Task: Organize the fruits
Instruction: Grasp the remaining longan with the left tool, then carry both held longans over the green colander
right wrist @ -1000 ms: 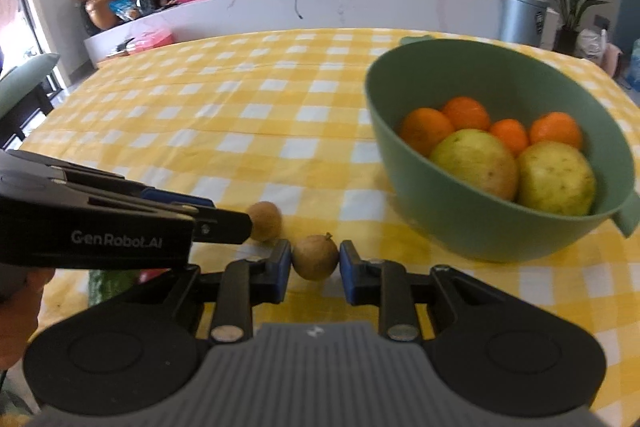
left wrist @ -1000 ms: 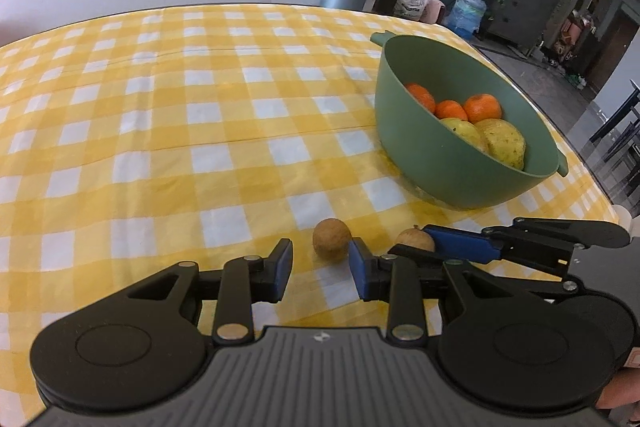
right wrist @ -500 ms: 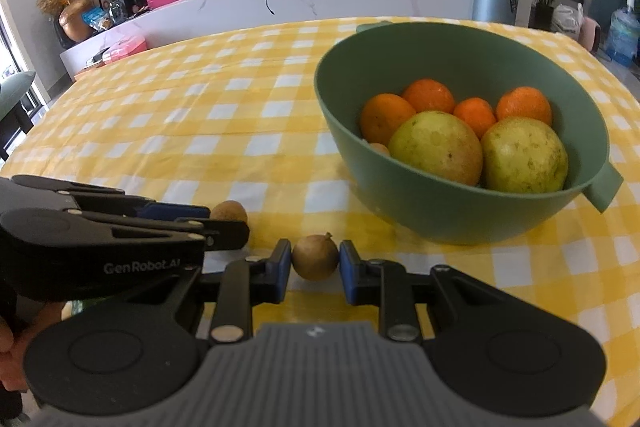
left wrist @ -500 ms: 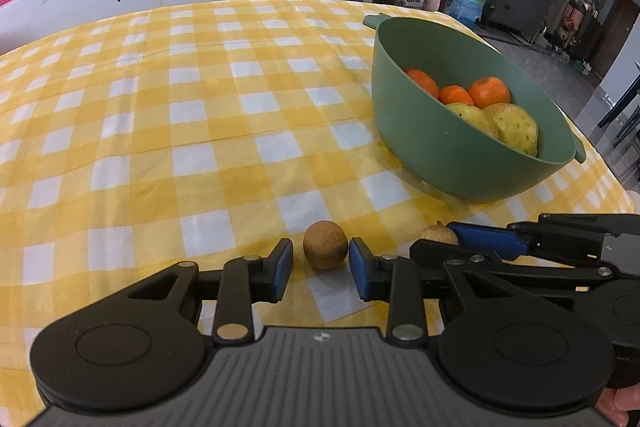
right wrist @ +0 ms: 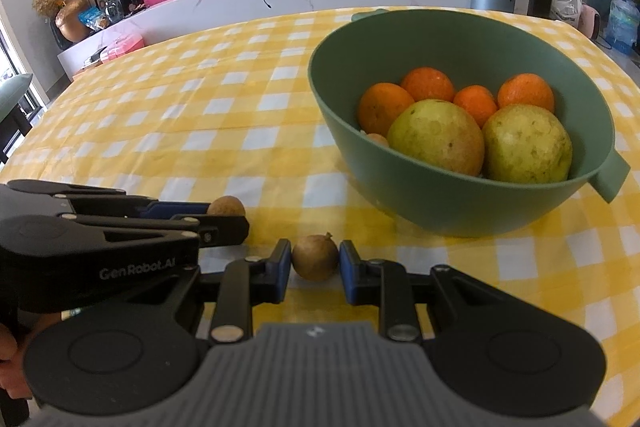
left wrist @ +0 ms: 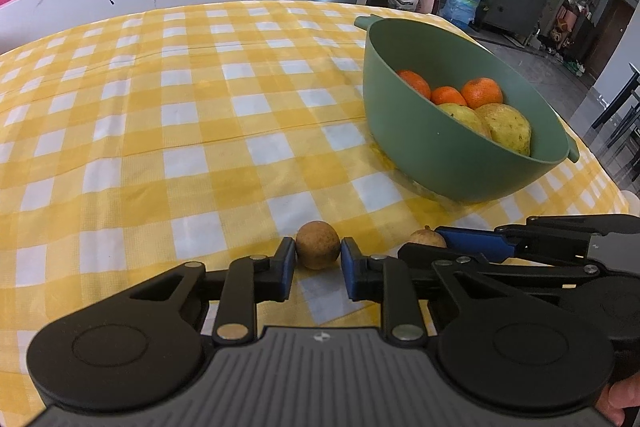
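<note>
The left gripper [left wrist: 318, 264] had just closed its jaws onto a small brown fruit [left wrist: 318, 245] on the checked table [left wrist: 160, 131]. The right gripper [right wrist: 315, 266] pinched a second brown fruit [right wrist: 315, 257] just beside it. Near both stood the green bowl [right wrist: 400, 183] holding oranges [right wrist: 382, 107] and pears [right wrist: 436, 141].

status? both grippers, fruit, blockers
Left gripper just closed, fingers on a brown fruit. Right gripper shut on its stemmed fruit. Green bowl path clear.
</note>
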